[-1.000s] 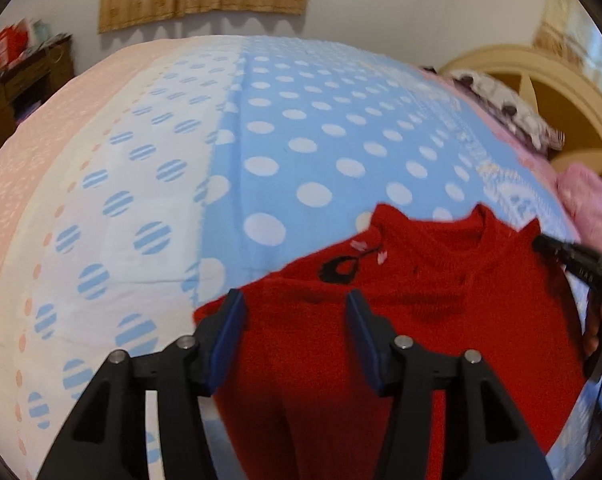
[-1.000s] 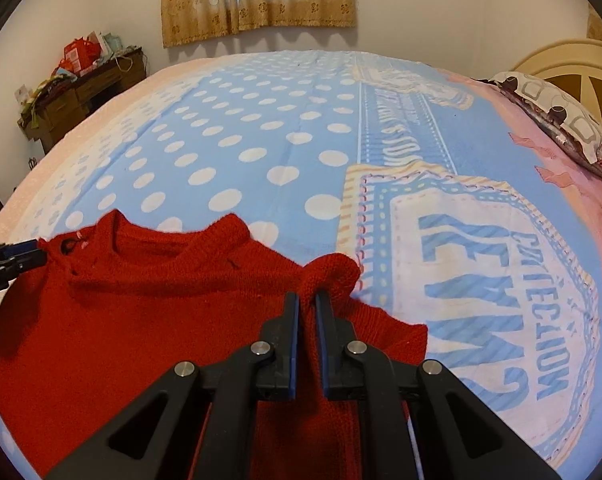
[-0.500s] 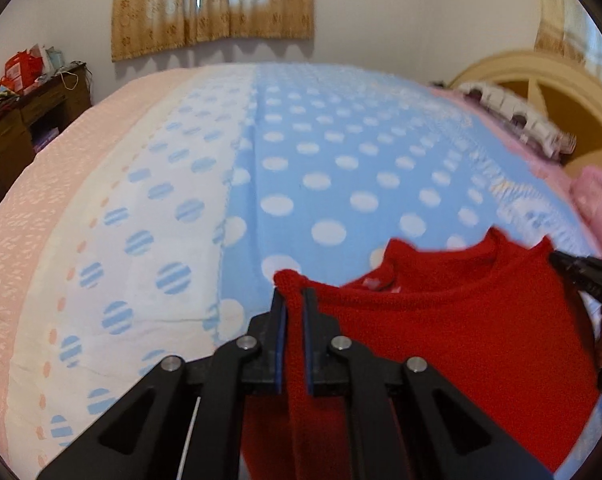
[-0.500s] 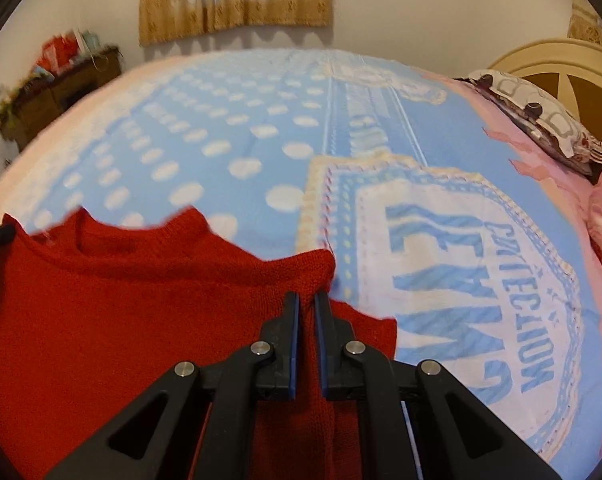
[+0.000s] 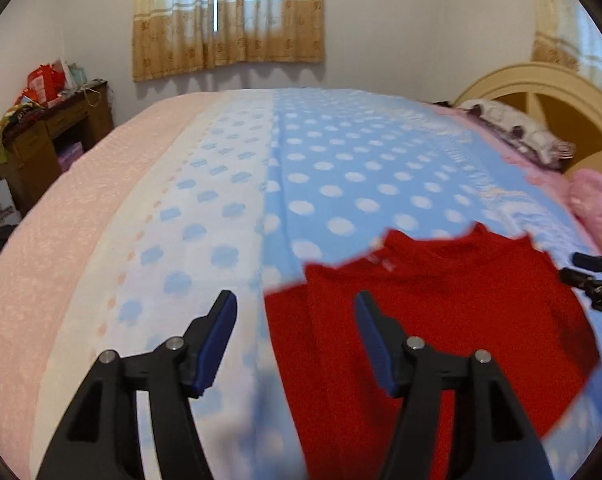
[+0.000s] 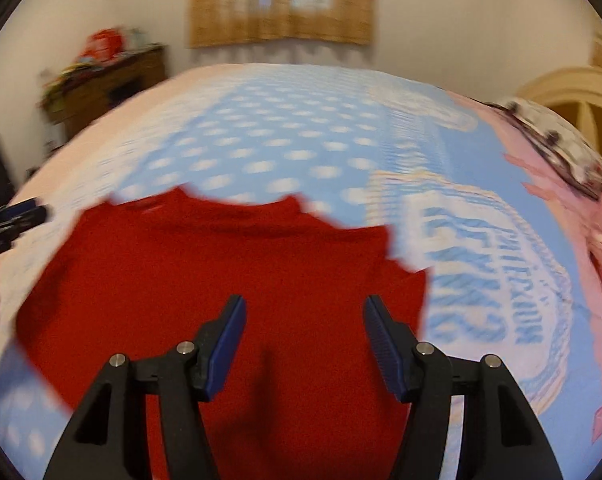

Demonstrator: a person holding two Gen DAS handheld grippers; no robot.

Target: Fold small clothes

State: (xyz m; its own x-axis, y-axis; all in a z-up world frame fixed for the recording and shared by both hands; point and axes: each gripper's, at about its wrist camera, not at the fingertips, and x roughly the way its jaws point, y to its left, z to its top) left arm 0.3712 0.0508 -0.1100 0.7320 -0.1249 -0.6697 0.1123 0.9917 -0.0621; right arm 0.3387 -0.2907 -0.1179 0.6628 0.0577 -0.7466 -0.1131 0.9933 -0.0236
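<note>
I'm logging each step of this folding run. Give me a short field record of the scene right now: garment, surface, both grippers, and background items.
garment: red sweater, lying on the bed, neckline toward the far side
surface: bed with blue polka-dot cover
left gripper: jaws opening, nothing between the fingers, over the sweater's left edge
right gripper: jaws opening, nothing gripped, above the sweater
background: curtain, wooden desk, pillow, headboard
image quality: right wrist view blurred
</note>
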